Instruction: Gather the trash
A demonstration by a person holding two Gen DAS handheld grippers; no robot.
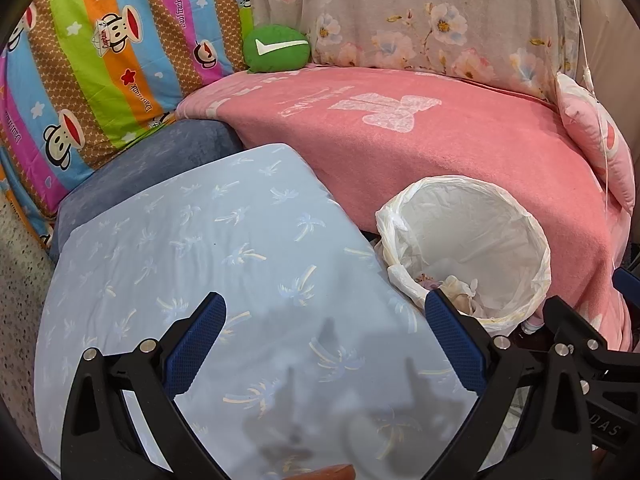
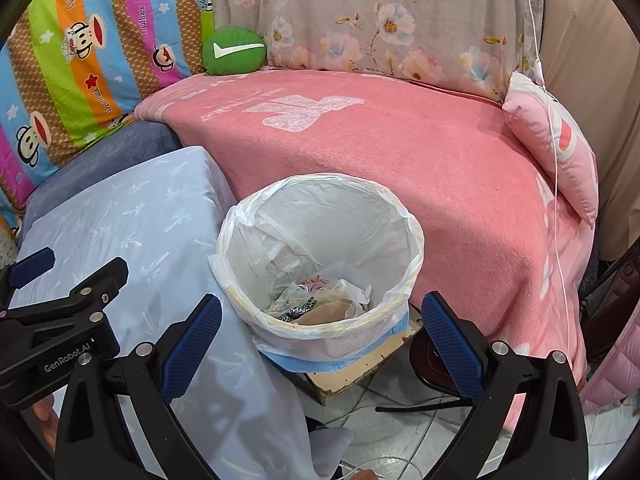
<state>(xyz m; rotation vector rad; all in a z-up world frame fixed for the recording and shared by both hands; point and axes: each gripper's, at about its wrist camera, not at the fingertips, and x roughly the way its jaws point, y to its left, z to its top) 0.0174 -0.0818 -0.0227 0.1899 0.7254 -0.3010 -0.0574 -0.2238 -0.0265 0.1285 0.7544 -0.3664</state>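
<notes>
Here, both claws spread wide, nothing between the fingers. Left claw (image 1: 324, 340) hovers over a pale blue cushion (image 1: 200, 248), smooth cotton-like fabric with small palm-tree print; its 2 fingers are black plastic with dimpled blue pads (image 1: 196, 344). Right claw (image 2: 320, 340) hangs directly in front of the trash bin (image 2: 320, 256), same black-and-blue build. Bin: round, cream rim, lined with a thin, crinkled, translucent white plastic bag (image 2: 248, 220) folded over the rim; a blue band rings its lower wall. It stands between the blue cushion and the sofa's pink fleece blanket (image 2: 420, 152), on a chipped, pale board (image 2: 360, 364) above a tiled floor (image 2: 400, 440). Inside, at the bottom: a loose heap of trash (image 2: 320, 304), crumpled wrappers and paper scraps, 1 piece black-and-white patterned; individual items not resolvable. Behind: a striped monkey-print quilt (image 2: 80, 52), a grey floral cover (image 2: 380, 20), a round green plush pillow (image 2: 234, 52) with a white tick, a pink pillow (image 2: 556, 140).
</notes>
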